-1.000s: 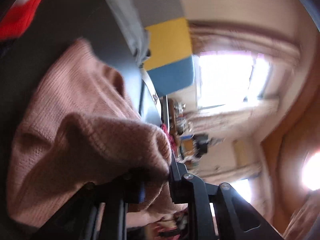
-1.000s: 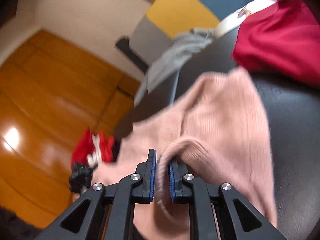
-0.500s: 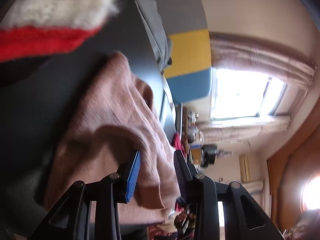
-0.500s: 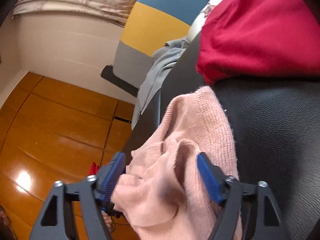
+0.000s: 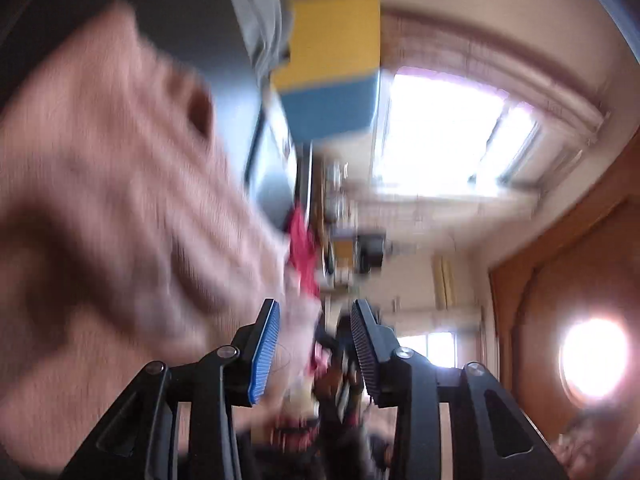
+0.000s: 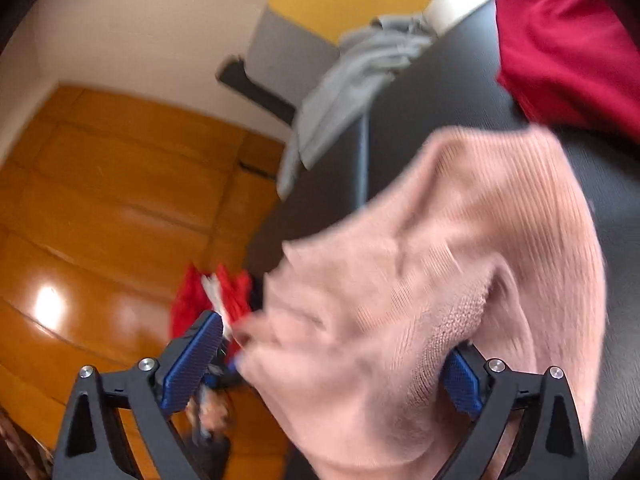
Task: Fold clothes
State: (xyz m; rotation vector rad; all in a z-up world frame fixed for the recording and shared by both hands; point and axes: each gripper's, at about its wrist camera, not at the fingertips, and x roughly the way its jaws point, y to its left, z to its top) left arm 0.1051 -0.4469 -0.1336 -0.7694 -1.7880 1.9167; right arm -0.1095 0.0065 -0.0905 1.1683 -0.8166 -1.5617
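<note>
Pink knit sweater [image 6: 460, 264] lies bunched on a black leather-look seat [image 6: 624, 208], near its front edge, with a dark red garment [image 6: 568, 40] just beyond it and a grey garment [image 6: 360, 80] trailing off the far edge toward a wooden floor [image 6: 100, 184]. The right gripper [image 6: 332, 364] stands wide apart, its jaws having just been opening; a fold of the sweater sits loose between them, nearer the right-hand pad, and nothing pinches it. In the left wrist view, tipped on its side and blurred, the left gripper [image 5: 316, 344] is parted too, its jaws also just opening, with the sweater's [image 5: 120, 208] edge just beside the blue pad of one finger [image 5: 266, 352] and not clamped.

Judging by the ribbed weave and the way it slumps into soft ridges, the sweater is light, limp and stretchy, with no stiffness to hold a crease by itself. The knit looks grippy rather than slick, so it should stay in the pads but may drag and bunch across the seat instead of sliding flat. A pinch through one layer would likely stretch the fabric; taking hold at a thicker edge, such as a hem, cuff or shoulder seam, with the two grippers well apart, seems the safer way to lift and lay it over. Which edge faces the grippers cannot be told from the crumpled heap.
</note>
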